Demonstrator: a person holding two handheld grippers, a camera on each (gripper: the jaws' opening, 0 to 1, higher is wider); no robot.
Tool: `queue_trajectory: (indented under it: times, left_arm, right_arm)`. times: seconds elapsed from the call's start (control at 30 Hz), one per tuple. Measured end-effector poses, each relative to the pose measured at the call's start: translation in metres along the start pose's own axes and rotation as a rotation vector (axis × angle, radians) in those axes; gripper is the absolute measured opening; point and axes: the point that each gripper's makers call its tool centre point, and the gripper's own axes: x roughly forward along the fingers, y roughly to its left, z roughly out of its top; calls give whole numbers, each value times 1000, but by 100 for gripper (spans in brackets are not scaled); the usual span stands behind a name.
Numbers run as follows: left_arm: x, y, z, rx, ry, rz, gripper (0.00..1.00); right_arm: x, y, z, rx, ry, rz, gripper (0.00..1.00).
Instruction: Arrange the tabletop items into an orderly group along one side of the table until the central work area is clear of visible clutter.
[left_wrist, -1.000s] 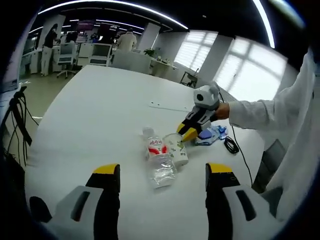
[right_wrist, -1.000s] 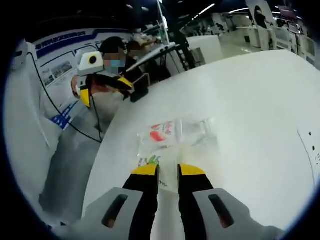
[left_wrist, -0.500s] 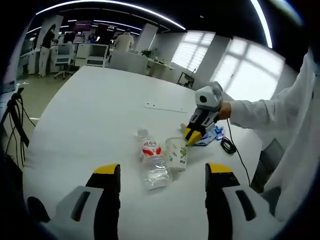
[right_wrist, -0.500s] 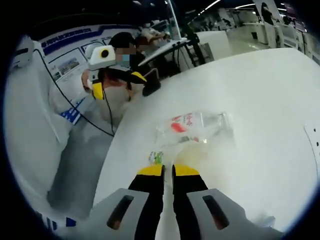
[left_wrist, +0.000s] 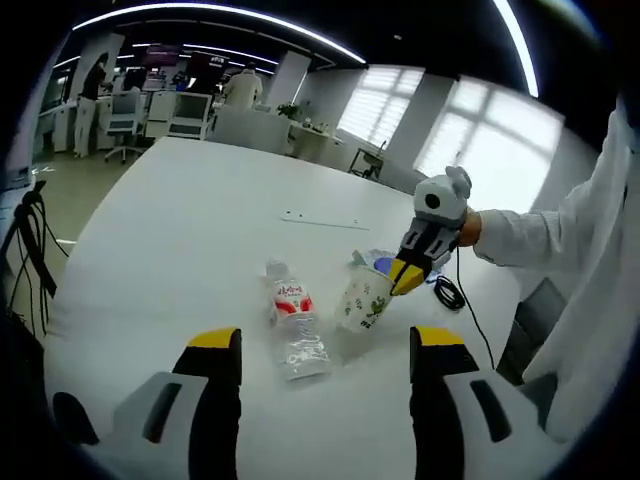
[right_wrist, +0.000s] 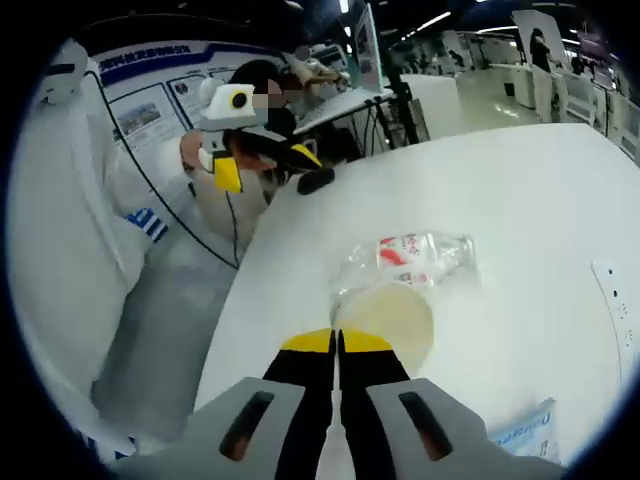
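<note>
Near the middle of the white surface (left_wrist: 200, 220), the right gripper (left_wrist: 405, 279) pinches the rim of a paper cup (left_wrist: 363, 298), jaws closed on it. The cup is judged light and crushable; a gentle rim hold suits. The plastic bottle (left_wrist: 292, 325) lies beside it, likely slippery. The left gripper (left_wrist: 325, 345) hovers with jaws spread.

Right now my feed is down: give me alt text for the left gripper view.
The right gripper pinches the rim of a tilted paper cup on the white table, beside a clear plastic bottle lying flat. The left gripper waits open in front.
</note>
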Motion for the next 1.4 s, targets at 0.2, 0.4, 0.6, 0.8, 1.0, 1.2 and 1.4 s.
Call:
queue_trajectory:
  times: [0.2,0.4,0.6,0.8,1.0,1.2,1.4]
  left_arm:
    - [1,-6,2,5,-10,-16,69]
    - [0,-11,5,8,-23,-25,69]
    - [-2,-12,4,8,-27,-22,69]
    - [-4,-13,3,7,-28,-18,69]
    - [-6,-9,1,3,-28,-13,69]
    - [-5,-8,0,2,-25,-13,69]
    - [-4,-7,-1,7,-21,-15,69]
  right_arm:
    - [-21,3,2,24,-7,-71,0]
    - [-44,-14,-5,-53,104,-202,0]
    - [-58,-28,-1,-130,179,-271,0]
    - [-63,-48,-11,-258,325,-332,0]
    - [-58,-59,-17,-348,408,-336,0]
    - [-56,-69,-24,-447,502,-334,0]
    - [-52,-76,-33,-494,560,-312,0]
